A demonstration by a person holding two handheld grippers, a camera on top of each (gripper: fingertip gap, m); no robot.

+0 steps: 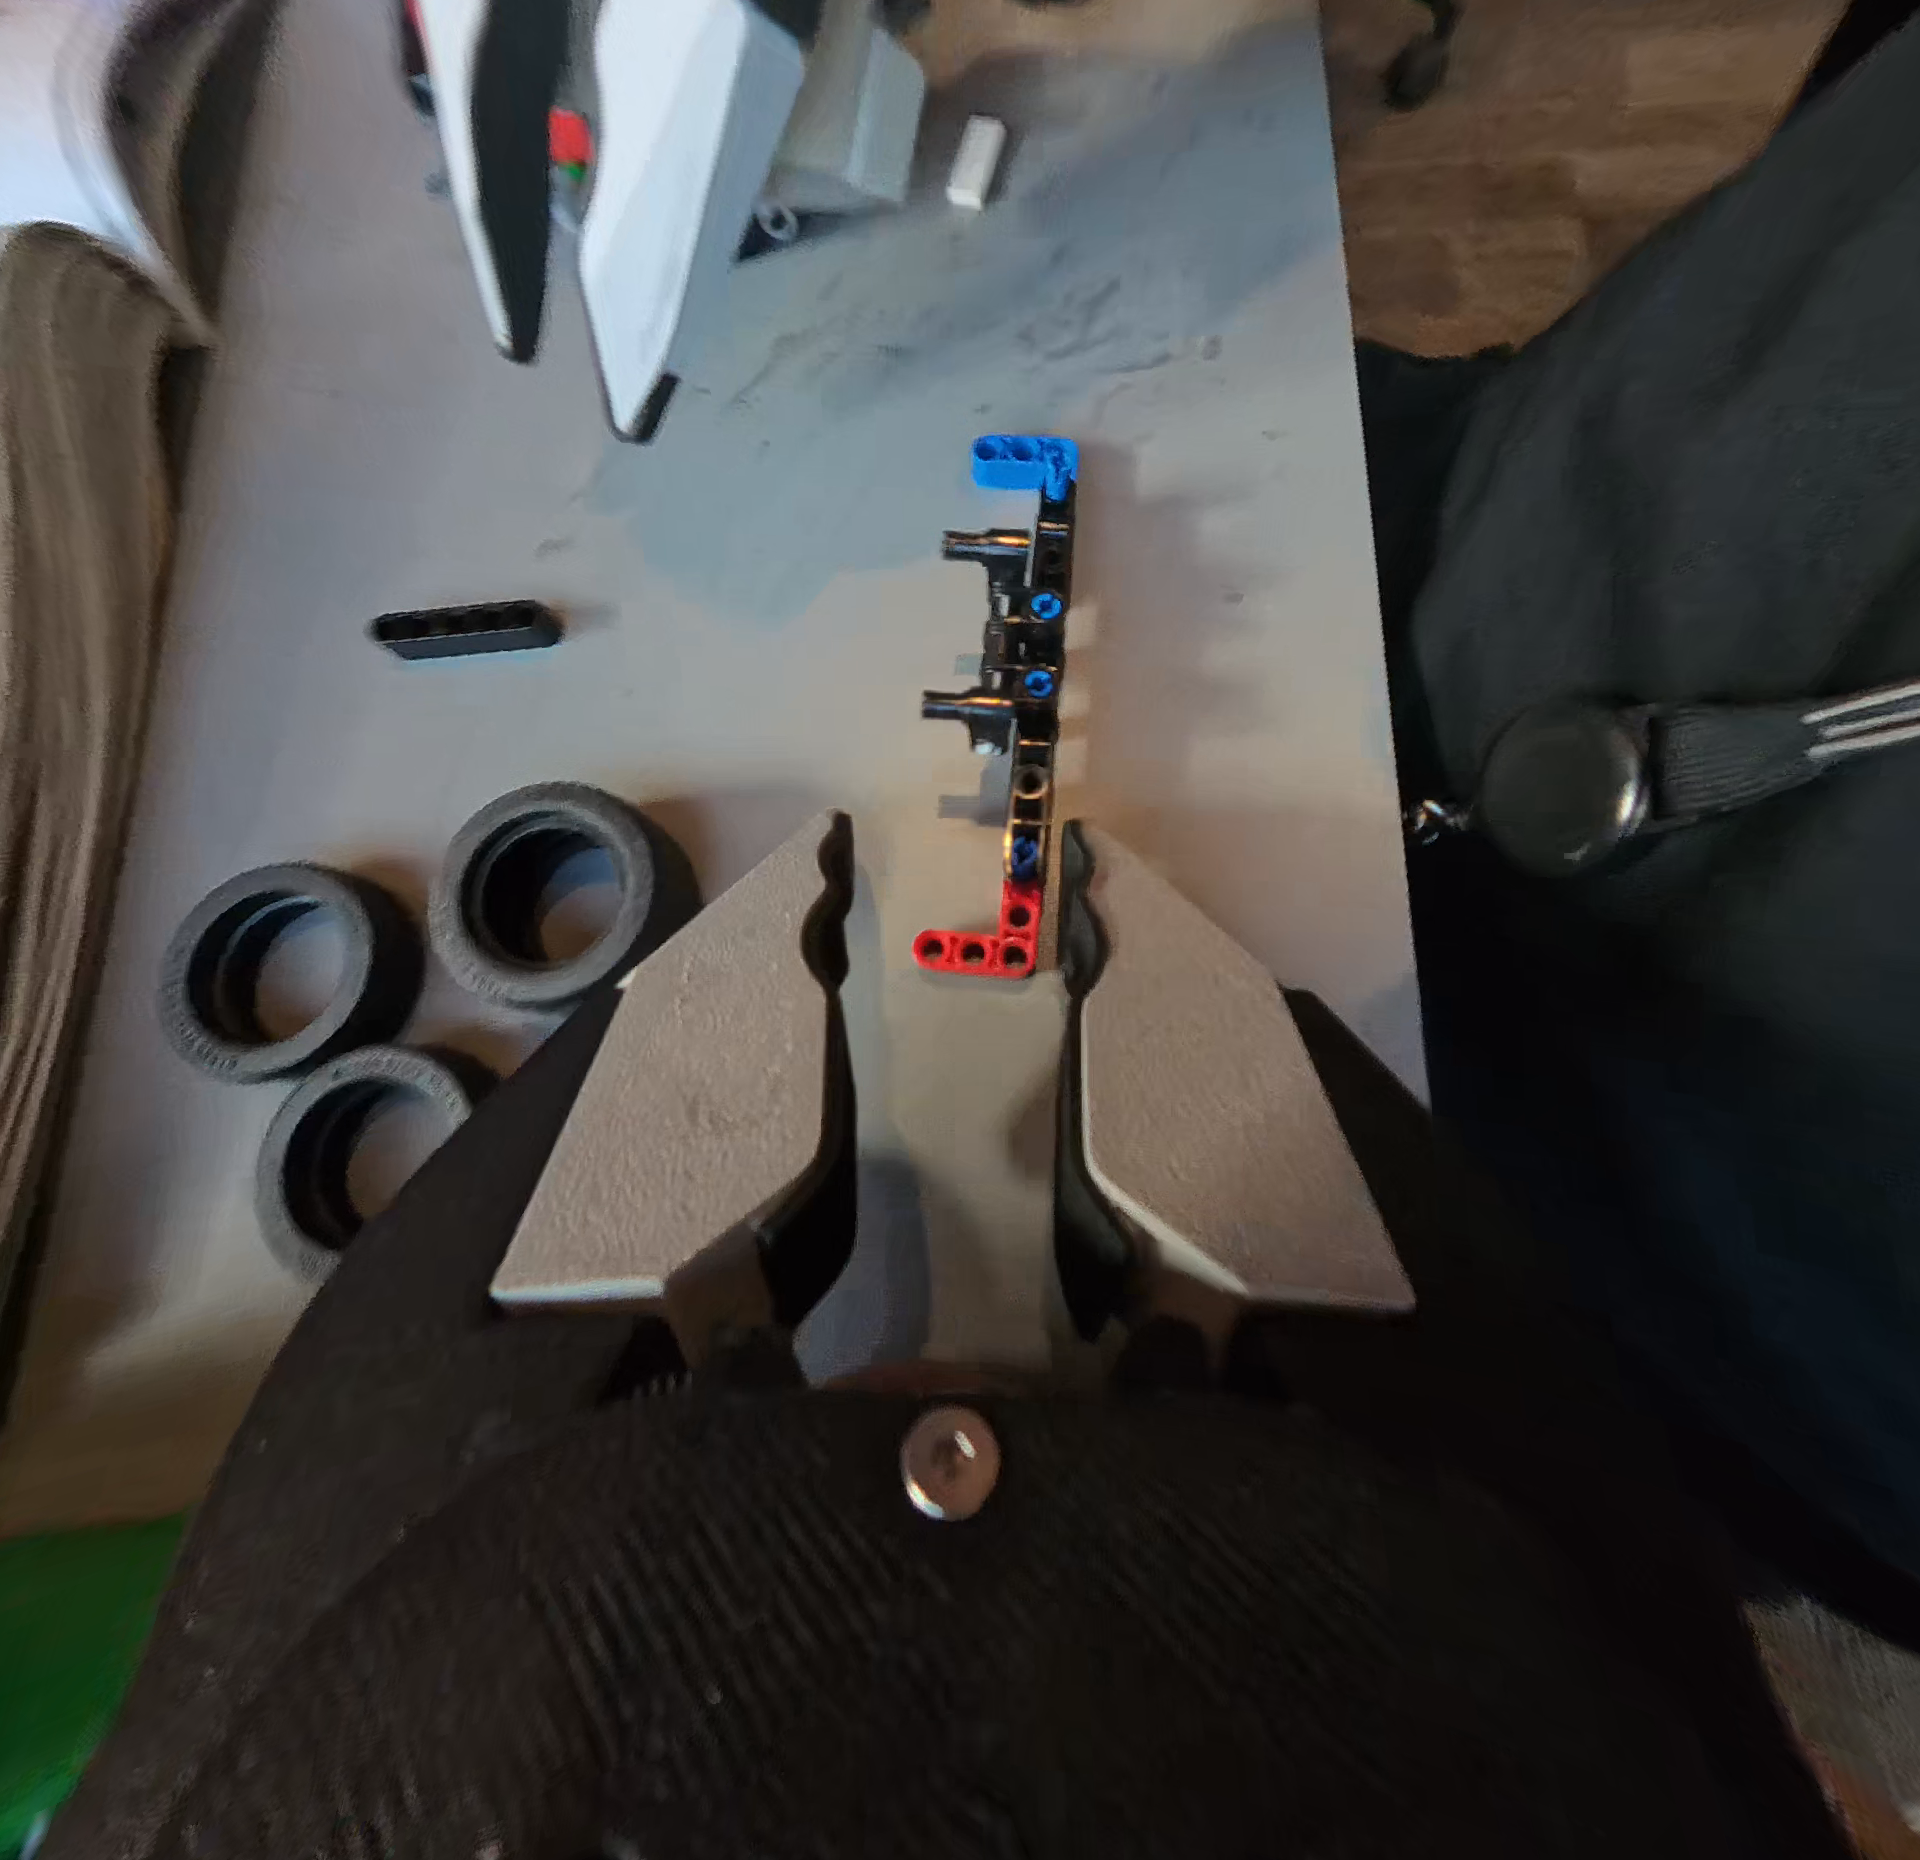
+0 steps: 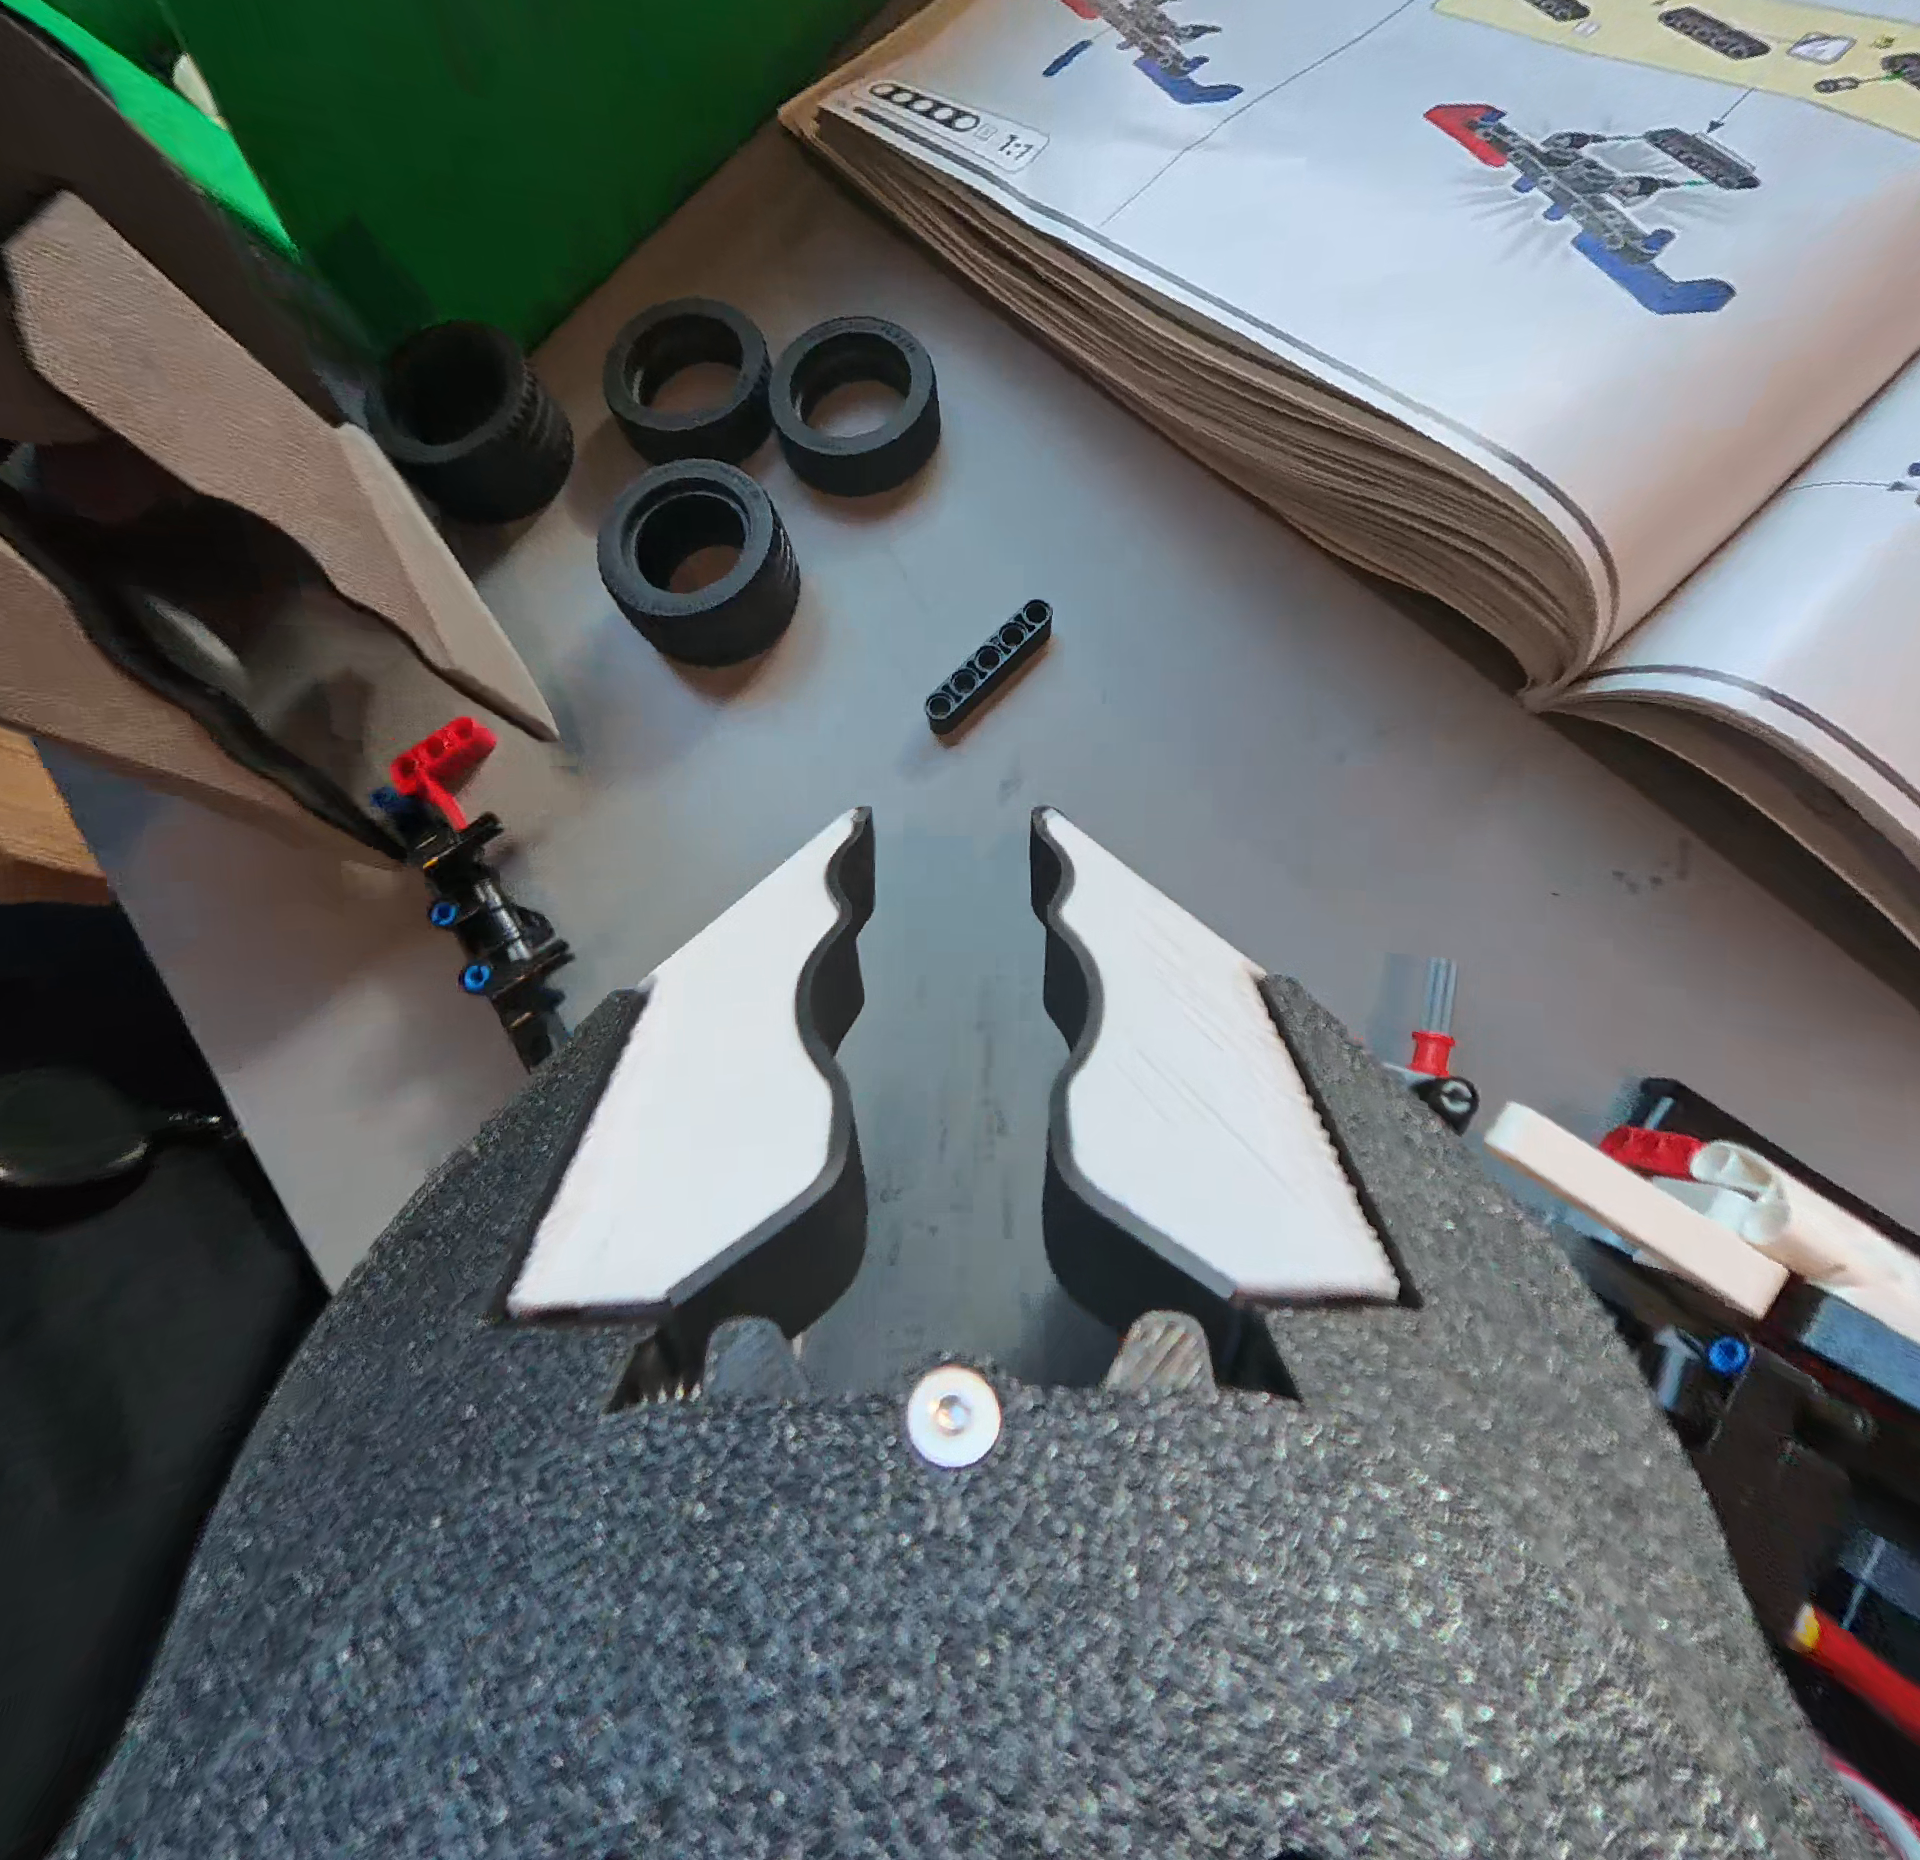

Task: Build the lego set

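A partly built assembly (image 1: 1029, 688) lies on the grey table (image 1: 727, 522): a long black beam with blue pins, a blue L piece at the far end and a red L piece (image 1: 977, 948) at the near end. My left gripper (image 1: 958, 842) is open, its fingertips either side of the red end without clamping it. The right wrist view shows the assembly (image 2: 488, 917) at the left with the left gripper's grey fingers (image 2: 260, 522) around its red end. My right gripper (image 2: 951, 823) is open and empty above bare table. A loose black beam with several holes (image 2: 989, 667) lies just beyond it, also visible in the left wrist view (image 1: 468, 631).
Several black tyres (image 2: 696, 563) sit in a cluster, also in the left wrist view (image 1: 545, 896). An open instruction booklet (image 2: 1455, 335) lies at the back right. A tray of loose parts (image 2: 1714, 1249) is at the right. A person's dark clothing (image 1: 1662, 563) borders the table edge.
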